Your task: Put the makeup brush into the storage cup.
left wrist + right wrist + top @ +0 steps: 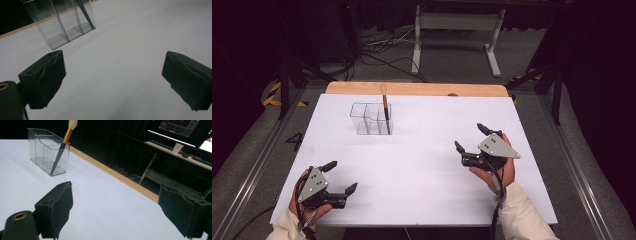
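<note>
From the high view, the clear plastic three-compartment organiser box [371, 119] stands toward the far left of the white worktop [422, 165], and the slim brush with a dark handle, gold ferrule and pale tip [385, 106] stands in its rightmost compartment, leaning slightly with the tip above the rim; the wall keeps it propped, so it cannot roll. The left gripper [339, 177] rests at the near left corner with its jaws spread wide and nothing between them, and the right gripper [470, 137] sits at the right side, likewise wide and empty, both well apart from the box. In the left gripper view the jaws frame bare worktop, with the organiser box [62, 22] ahead and the brush's dark handle [86, 13] slanting into its end cell. In the right gripper view the wide-open jaws point toward the box [48, 151], where the brush [62, 148] stands on its handle end with its tip up, probably so the bristles stay clean and easy to reach.
</note>
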A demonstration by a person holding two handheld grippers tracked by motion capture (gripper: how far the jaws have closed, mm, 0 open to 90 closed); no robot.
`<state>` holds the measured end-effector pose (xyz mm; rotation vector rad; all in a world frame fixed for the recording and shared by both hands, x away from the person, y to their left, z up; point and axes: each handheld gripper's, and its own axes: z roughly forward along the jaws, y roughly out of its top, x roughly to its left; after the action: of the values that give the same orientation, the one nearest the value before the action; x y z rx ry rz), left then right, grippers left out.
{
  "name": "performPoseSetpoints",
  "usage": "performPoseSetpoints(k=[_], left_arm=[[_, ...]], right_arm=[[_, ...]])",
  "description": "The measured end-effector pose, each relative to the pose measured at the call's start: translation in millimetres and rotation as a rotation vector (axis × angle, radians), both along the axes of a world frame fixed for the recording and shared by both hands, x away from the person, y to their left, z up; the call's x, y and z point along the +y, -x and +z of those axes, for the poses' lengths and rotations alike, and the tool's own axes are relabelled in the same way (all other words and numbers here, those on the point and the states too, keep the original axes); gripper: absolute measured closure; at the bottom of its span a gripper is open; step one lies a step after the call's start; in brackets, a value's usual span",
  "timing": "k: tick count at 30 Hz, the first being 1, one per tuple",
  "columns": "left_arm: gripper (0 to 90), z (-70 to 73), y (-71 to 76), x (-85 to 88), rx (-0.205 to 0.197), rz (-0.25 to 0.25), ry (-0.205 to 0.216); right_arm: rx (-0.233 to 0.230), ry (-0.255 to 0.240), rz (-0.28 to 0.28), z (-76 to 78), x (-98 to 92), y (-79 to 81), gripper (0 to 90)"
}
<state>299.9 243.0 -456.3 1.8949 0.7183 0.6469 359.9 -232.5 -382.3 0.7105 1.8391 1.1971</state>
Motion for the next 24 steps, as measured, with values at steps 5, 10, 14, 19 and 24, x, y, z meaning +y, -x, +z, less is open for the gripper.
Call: performPoseSetpoints(k=[5, 10, 14, 19, 24], left_arm=[[5.9, 0.0, 0.1, -0.1, -0.001, 0.0, -0.001], [5.8, 0.1, 0.3, -0.4, -0.002, 0.0, -0.003], [5.8, 0.3, 0.5, -0.4, -0.004, 0.0, -0.003], [5.8, 0.4, 0.4, -0.6, -0.006, 0.0, -0.003], [5.9, 0.2, 0.5, -1.2, -0.007, -0.001, -0.004]], right_arm=[[-0.006, 0.004, 0.004, -3.7, -2.2, 5.7, 13.3], [-0.004, 0.003, 0.005, -5.6, -5.7, 9.6, 13.3], [-0.008, -0.001, 0.004, -6.9, -9.1, 12.4, 13.4], [-0.002, 0.0, -0.003, -11.0, -15.3, 17.1, 13.5], [0.003, 0.001, -0.006, -15.3, -22.0, 21.9, 13.6]])
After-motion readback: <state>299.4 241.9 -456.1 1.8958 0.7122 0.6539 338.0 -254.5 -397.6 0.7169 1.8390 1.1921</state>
